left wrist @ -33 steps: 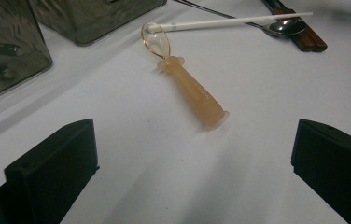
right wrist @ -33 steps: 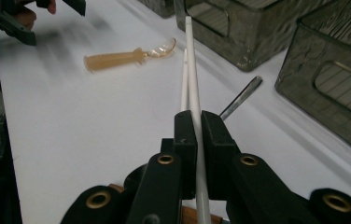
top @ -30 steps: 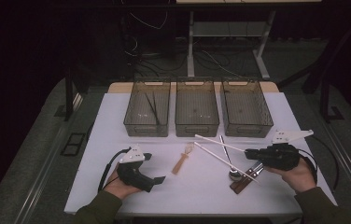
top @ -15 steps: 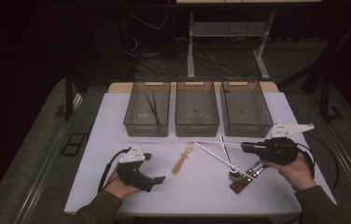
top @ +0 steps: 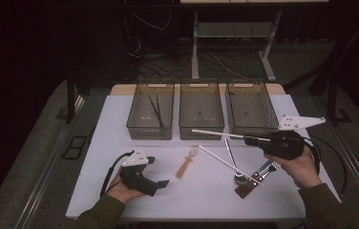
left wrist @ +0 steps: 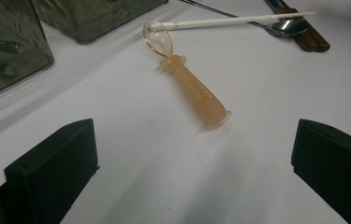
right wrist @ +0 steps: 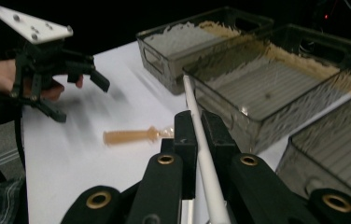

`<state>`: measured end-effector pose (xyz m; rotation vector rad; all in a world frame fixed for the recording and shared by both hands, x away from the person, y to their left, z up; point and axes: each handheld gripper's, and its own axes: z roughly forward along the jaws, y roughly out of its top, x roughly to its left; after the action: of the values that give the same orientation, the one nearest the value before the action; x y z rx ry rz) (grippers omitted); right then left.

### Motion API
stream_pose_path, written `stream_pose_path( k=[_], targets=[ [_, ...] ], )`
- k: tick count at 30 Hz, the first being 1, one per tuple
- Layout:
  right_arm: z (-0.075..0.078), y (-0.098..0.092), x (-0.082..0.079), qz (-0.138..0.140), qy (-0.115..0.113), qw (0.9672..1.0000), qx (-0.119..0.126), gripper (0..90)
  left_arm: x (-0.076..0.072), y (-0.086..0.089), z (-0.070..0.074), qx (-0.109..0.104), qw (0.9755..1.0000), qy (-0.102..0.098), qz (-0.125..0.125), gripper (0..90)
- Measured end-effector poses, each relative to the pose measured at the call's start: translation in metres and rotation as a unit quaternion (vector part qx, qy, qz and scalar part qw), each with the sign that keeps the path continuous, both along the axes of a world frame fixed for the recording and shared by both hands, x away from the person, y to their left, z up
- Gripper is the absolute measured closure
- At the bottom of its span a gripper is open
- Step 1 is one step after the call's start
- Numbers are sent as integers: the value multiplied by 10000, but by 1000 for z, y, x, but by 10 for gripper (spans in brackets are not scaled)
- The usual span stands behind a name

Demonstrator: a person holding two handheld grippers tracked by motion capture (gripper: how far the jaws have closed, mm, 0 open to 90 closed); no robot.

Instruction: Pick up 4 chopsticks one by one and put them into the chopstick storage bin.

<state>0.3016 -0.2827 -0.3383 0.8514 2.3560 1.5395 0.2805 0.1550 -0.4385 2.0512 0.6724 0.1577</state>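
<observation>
A thin white plastic chopstick (top: 218,134) is pinched between the pressed-together jaws of my right gripper (top: 250,139), lifted level above the white tabletop (top: 120,119) near its right edge, its tip pointing left in front of three smoky clear plastic bins (top: 201,107) lined along the far edge. A second white chopstick (top: 225,163) lies below it beside a metal spoon (top: 235,167) and a wooden-handled fork (top: 256,177). An amber plastic spoon (left wrist: 187,86) lies mid-table. My left gripper (top: 156,183) rests near the near-left corner, jaws spread and empty. To do this well, I judge I should keep the stick level, grip firmly, and line it lengthwise with a bin before lowering.
</observation>
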Motion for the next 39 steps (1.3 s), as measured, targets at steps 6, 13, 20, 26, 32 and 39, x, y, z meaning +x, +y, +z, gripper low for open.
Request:
stream_pose_path(
  k=[6,13,20,26,32,39],
  targets=[
    [13,13,8,-28,-117,9999,65,857,0,1,0,-41,10000,0,27,0],
    [19,34,27,-220,-169,9996,53,857,0,1,0,-59,10000,-2,15,0],
    [25,63,51,-376,-148,9992,27,858,0,1,1,-44,10000,-35,-13,0],
    [25,91,73,-500,-74,9987,-47,857,1,2,1,-71,10000,-11,10,0],
    [23,112,91,-592,-22,9981,-152,857,0,0,0,-104,9999,15,47,0],
    [21,141,112,-683,45,9975,-172,857,1,0,1,-107,9999,-5,-3,0]
  ],
)
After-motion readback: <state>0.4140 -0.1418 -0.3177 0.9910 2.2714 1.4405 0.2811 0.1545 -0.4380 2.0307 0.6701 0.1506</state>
